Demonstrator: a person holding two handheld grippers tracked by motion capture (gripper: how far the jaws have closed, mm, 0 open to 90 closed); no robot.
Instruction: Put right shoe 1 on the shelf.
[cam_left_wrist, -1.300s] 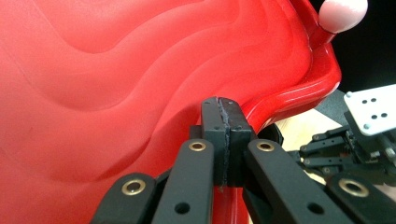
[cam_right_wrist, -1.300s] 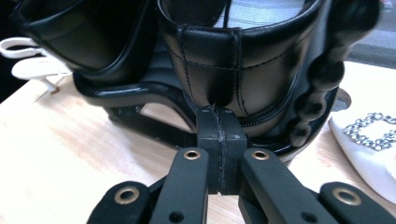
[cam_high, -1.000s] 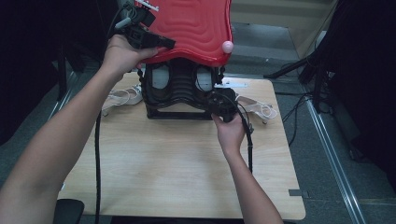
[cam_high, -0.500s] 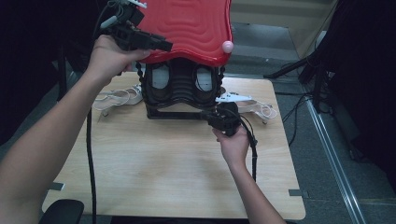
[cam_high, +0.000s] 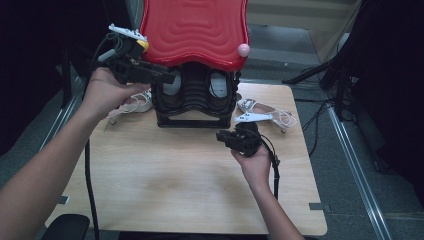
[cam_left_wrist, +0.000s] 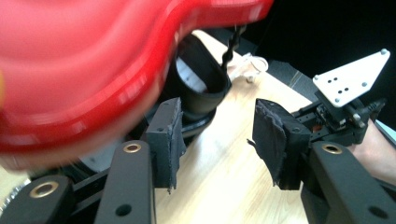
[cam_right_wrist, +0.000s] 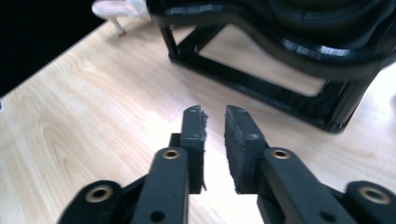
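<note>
Left gripper view: blurred red lid (near edge) hides the black stand.

The pale wooden table top is evenly lit from above, while the room around it falls into near black. In the left gripper view the glossy red wavy plastic lid smears with motion blur. Close jaws are soft-focused.

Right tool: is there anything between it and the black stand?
Nothing visible. In the right gripper view, only bare table lies between the right tool and the black stand; its jaws, just opening, hold nothing.
</note>
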